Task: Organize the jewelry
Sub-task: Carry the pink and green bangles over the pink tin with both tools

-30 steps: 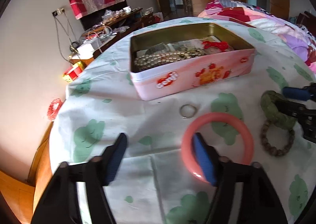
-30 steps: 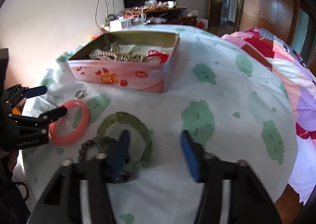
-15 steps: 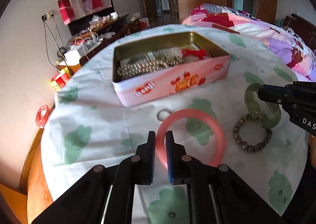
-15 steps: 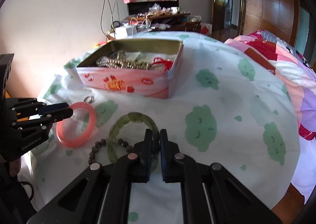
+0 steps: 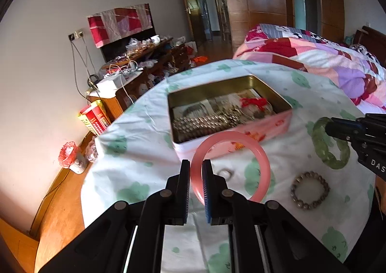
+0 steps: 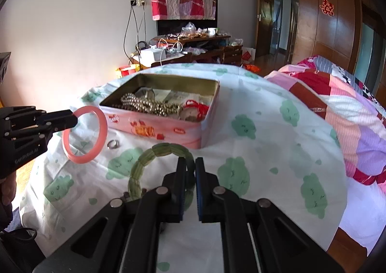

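Observation:
My left gripper [image 5: 196, 171] is shut on the rim of a pink bangle [image 5: 255, 150], which hangs above the cloth just in front of the pink tin [image 5: 277, 123]. From the right wrist view the same pink bangle [image 6: 101, 126] is lifted at the left, held by the left gripper [image 6: 72, 117]. My right gripper [image 6: 190, 169] is shut on a green bead bracelet [image 6: 154, 150], raised off the table; in the left wrist view that green bracelet [image 5: 320, 145] hangs from the right gripper [image 5: 329, 128]. The open tin [image 6: 154, 130] holds pearl strands and a red cord.
A small metal ring [image 5: 226, 173] and a brown bead bracelet [image 5: 310, 191] lie on the white cloth with green prints [image 6: 265, 114]. A bed with a patchwork quilt [image 6: 349, 109] is at the right. A cluttered cabinet [image 6: 193, 49] stands behind the table.
Both grippers shut, the left on the pink bangle and the right on the green bracelet, then rose and lifted them off the cloth.

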The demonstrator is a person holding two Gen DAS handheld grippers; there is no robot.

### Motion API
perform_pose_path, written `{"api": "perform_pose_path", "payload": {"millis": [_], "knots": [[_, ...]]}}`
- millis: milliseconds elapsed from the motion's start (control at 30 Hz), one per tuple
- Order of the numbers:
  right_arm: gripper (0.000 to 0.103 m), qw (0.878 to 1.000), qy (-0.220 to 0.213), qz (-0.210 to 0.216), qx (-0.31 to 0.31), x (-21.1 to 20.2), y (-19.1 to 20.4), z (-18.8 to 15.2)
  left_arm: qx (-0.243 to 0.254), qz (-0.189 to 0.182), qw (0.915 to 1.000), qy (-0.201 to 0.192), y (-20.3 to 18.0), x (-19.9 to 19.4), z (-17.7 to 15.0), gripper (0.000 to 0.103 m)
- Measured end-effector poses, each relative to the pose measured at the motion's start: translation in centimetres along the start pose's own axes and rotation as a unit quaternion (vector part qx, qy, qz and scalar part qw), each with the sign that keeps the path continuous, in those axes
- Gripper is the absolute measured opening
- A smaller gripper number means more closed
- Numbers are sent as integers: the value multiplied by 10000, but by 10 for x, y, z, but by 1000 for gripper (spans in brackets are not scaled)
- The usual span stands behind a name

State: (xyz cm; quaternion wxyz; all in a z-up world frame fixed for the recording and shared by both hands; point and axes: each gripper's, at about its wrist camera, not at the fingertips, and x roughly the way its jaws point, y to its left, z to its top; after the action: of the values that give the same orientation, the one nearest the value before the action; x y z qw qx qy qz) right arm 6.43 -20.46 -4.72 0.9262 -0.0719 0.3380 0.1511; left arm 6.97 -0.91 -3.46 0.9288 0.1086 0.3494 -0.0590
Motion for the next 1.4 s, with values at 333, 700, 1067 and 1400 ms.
{"api": "perform_pose_path", "payload": {"millis": [333, 700, 1067, 1400], "knots": [[9, 9998, -192, -23, -102, 2, 2, 21, -83, 135, 9997, -166, 11, -4, 19, 9], [9, 9992, -327, -37, -229, 5, 2, 44, -25, 194, 9992, -339, 15, -2, 46, 9], [9, 9989, -374, -33, -294, 9, 2, 57, 4, 251, 9990, -360, 16, 3, 54, 9], [9, 9990, -364, -25, -273, 12, 2, 61, 21, 286, 9990, -346, 18, 10, 62, 9]]}}
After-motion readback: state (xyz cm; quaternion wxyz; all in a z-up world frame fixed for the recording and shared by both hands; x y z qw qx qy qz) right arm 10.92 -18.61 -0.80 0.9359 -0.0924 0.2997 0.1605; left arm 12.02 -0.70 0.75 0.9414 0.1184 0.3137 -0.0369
